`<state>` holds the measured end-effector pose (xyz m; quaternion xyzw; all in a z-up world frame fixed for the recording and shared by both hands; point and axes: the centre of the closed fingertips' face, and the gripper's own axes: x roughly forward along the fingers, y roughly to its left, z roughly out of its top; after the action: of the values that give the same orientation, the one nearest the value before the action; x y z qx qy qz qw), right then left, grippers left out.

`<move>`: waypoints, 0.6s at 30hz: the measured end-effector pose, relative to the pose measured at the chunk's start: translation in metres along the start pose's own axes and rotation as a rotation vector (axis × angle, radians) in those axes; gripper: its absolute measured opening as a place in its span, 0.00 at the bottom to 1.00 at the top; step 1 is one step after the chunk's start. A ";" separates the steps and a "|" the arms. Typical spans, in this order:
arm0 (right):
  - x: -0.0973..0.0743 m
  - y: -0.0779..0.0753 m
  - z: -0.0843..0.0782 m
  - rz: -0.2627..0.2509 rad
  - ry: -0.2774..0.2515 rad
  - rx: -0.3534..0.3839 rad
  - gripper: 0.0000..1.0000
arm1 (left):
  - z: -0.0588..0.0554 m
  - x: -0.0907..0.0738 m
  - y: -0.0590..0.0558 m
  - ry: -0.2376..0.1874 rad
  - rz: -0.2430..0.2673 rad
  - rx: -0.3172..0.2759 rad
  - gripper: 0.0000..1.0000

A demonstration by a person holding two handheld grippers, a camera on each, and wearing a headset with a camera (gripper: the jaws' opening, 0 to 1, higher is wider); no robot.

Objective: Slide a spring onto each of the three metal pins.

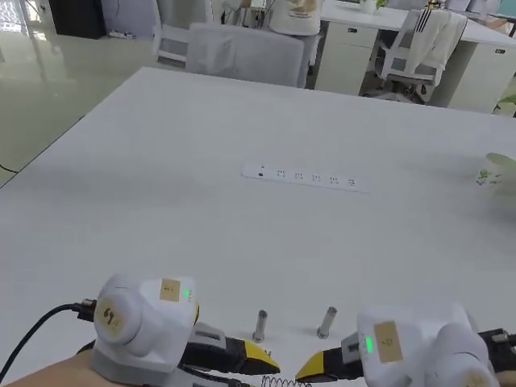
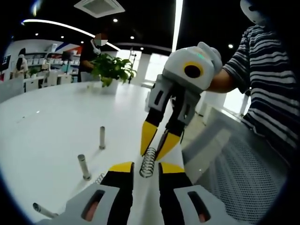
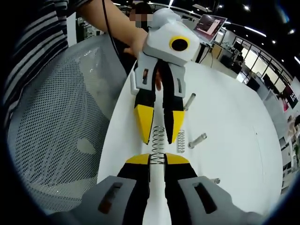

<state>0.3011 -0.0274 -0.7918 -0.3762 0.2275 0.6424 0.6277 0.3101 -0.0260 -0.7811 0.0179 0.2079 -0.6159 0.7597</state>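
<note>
Three metal pins (image 2: 83, 167), two upright and one lying, are being shown at the left gripper view's lower left, beside a loose spring (image 2: 99, 178). A second, thin coiled spring (image 2: 148, 162) is being clamped at centre bottom by the right gripper (image 3: 158, 159), the left gripper's (image 2: 146, 167) jaws being spread around its far end.

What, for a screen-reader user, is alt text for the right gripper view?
The right hand-held gripper pinches one end of a spring; the left hand-held gripper faces it, jaws straddling the other end. A second spring and metal pins sit nearby.
</note>
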 end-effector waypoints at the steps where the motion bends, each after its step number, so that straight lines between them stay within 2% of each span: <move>1: 0.000 0.000 0.000 0.001 -0.001 0.000 0.08 | 0.000 0.000 0.000 0.002 -0.003 0.003 0.12; 10: -0.001 -0.001 0.003 0.001 -0.014 0.006 0.08 | -0.001 0.000 -0.001 0.003 -0.001 0.012 0.04; 18: 0.000 0.000 0.004 0.003 -0.014 0.002 0.08 | 0.002 -0.001 -0.003 -0.001 -0.007 0.021 0.04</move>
<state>0.2997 -0.0245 -0.7890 -0.3707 0.2246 0.6457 0.6286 0.3078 -0.0263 -0.7787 0.0250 0.2008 -0.6207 0.7575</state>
